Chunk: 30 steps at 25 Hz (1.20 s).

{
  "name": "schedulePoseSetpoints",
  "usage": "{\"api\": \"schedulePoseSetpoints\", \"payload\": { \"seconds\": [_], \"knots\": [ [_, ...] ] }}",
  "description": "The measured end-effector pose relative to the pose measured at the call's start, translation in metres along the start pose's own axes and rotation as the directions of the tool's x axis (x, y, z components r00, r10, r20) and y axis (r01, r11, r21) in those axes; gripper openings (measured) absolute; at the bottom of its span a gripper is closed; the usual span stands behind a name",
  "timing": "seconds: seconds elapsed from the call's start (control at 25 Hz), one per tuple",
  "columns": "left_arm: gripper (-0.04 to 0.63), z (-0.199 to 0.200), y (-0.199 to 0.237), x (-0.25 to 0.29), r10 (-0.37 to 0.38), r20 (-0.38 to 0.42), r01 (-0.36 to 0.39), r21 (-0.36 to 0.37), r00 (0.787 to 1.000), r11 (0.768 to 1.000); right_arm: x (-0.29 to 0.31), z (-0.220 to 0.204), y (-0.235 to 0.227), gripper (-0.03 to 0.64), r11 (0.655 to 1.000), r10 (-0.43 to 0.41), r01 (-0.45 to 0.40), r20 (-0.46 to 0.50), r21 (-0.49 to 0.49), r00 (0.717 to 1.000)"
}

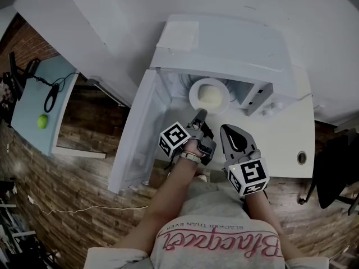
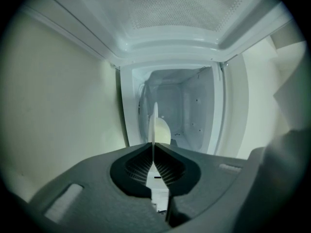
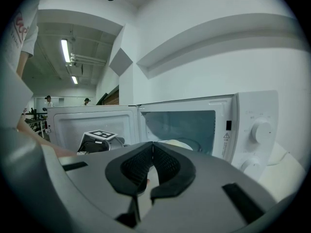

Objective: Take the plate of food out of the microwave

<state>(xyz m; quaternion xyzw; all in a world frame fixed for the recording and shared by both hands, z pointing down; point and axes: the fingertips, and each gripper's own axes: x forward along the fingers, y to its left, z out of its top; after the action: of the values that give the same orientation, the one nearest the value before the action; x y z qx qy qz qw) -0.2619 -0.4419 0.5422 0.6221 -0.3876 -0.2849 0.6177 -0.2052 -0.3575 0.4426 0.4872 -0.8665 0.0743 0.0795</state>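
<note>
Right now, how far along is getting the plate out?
Done: the microwave door is swung open. In hand: the left hand-held gripper is shut on the rim of the plate, with the food on it. The right hand-held gripper is shut and empty, outside the microwave. Left: the plate sits inside the cavity, so it needs drawing out and setting down.

The person's grey shirt (image 1: 219,237) carries the only clear wording: small capitals reading "BLACKER THAN EVER", upside down as seen from above. Beside it runs a large pink script word that begins "Bla" and then gets too loopy to make out. The microwave (image 3: 252,120) has a small warning-triangle label (image 3: 226,136) on its control panel, but the print there is too tiny to read.
</note>
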Motion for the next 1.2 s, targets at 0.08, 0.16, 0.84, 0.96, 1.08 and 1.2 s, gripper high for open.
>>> {"api": "schedulePoseSetpoints", "payload": {
  "seconds": [0.08,0.16,0.84,0.96,1.08,1.2],
  "knots": [
    [0.015,-0.002,0.0,-0.006,-0.002,0.0,0.002,-0.001,1.0,1.0,-0.003,-0.001,0.003,0.011,1.0,0.001,-0.001,0.001,0.002,1.0],
    [0.015,-0.004,-0.002,-0.01,-0.007,-0.001,0.007,-0.002,1.0,1.0,-0.006,0.0,0.005,0.011,1.0,0.0,0.0,0.002,0.004,1.0],
    [0.015,-0.015,-0.014,-0.038,-0.042,0.005,0.042,-0.01,0.999,0.999,-0.024,0.013,0.004,0.011,1.0,-0.016,0.016,0.018,-0.011,1.0],
    [0.015,-0.016,-0.014,-0.042,-0.046,0.008,0.046,-0.015,0.999,0.999,-0.027,0.012,0.004,0.011,1.0,-0.019,0.019,0.018,-0.013,1.0],
    [0.015,-0.016,-0.013,-0.045,-0.043,0.018,0.043,-0.016,0.999,0.999,-0.031,0.012,0.006,0.011,1.0,-0.016,0.016,0.019,-0.011,1.0],
    [0.015,-0.017,-0.013,-0.049,-0.043,0.024,0.043,-0.014,0.999,0.999,-0.034,0.011,0.009,0.011,1.0,-0.011,0.011,0.02,-0.017,1.0]
  ]
}}
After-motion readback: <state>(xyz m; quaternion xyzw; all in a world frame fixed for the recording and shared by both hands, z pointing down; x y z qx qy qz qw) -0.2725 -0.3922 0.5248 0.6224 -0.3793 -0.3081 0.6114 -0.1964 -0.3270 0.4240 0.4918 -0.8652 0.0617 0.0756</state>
